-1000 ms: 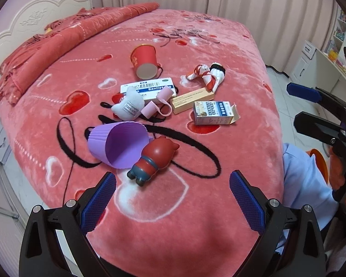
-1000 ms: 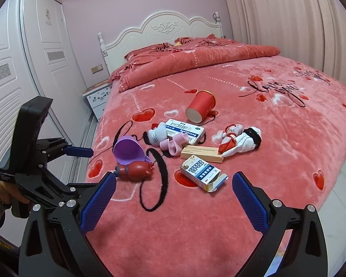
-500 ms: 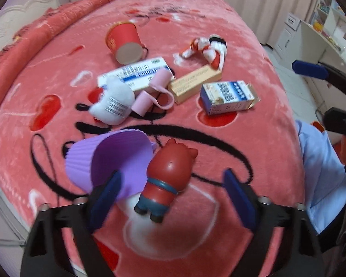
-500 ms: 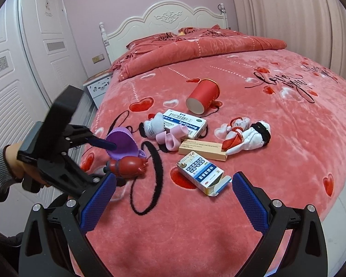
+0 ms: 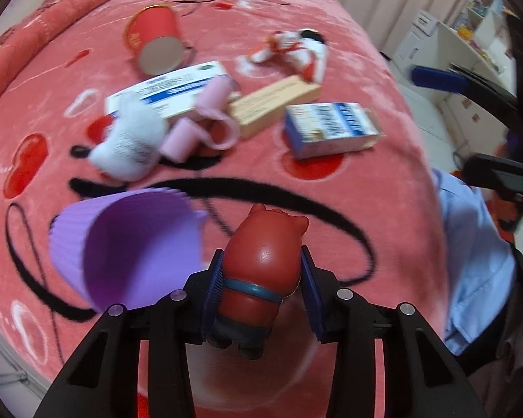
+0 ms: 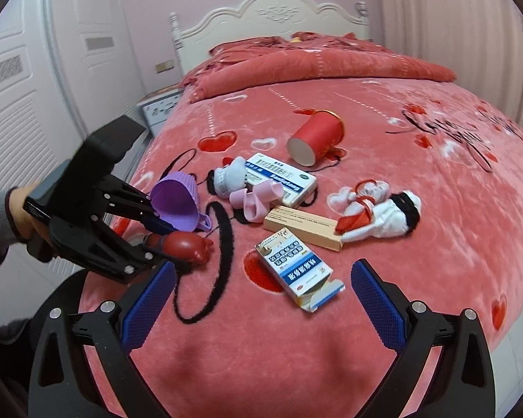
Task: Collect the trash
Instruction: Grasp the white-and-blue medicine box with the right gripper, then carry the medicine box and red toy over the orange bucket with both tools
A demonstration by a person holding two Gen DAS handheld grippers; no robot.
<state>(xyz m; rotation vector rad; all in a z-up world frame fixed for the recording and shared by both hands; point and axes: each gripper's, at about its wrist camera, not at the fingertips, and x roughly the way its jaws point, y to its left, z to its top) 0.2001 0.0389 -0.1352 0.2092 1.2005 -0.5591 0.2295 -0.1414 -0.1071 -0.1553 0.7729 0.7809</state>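
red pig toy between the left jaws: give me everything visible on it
The red pig toy is a small glossy figurine, plastic or rubber by its look: dark red rounded body, two small ears, a teal band round the waist, dark legs. It lies on its side on the pink bedspread, head pointing away from the left gripper, beside the mouth of the purple fluted cup. The gripper's jaws are closing on it; both blue pads already look flush against its flanks.

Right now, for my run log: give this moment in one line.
left gripper: closing around red pig toy | right gripper: open, empty, above bed | purple cup: beside toy
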